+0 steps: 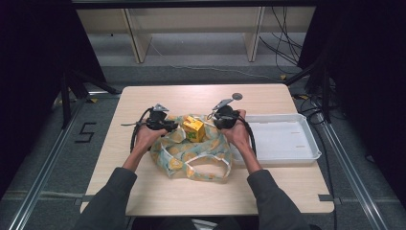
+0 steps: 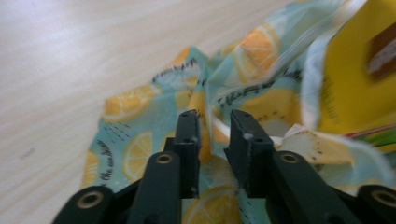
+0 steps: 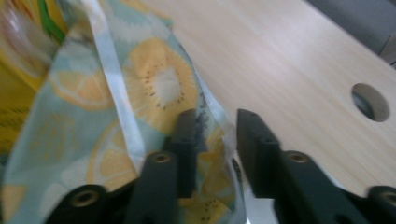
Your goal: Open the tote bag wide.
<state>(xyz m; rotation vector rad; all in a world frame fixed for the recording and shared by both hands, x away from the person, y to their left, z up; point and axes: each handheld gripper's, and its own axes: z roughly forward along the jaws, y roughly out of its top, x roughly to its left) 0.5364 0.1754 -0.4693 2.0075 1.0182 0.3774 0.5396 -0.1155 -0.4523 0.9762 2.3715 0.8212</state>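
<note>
- Presently both grippers sit at the upper edge of the lemon-print bag (image 1: 191,153), which lies crumpled on the worktop (image 1: 143,191) just in front of the person's hands.
- Left gripper (image 1: 168,125): in its own view its jaws stand a narrow gap apart, with a raised fold of the bag (image 2: 154,116) running up between them. The cloth appears pinched there, though I cannot tell how firmly.
- Right gripper (image 1: 216,119): in its own view the jaws are a little wider apart, and the bag's (image 3: 93,107) hemmed edge passes between them, lying against the left jaw. Whether the other jaw touches the cloth I cannot tell.
- A yellow box (image 1: 193,129) sits between the two grippers, at the bag's mouth, with cloth around its lower part. In the left gripper view the box (image 2: 355,84) is ahead and to the right of the jaws; in the right gripper view it (image 3: 14,93) is at the far left.
- A white tray (image 1: 282,139) lies on the worktop just beside the right hand (image 1: 238,134), on its outer side.
- A round hole (image 3: 370,101) in the worktop shows ahead and to the right of the right gripper.
</note>
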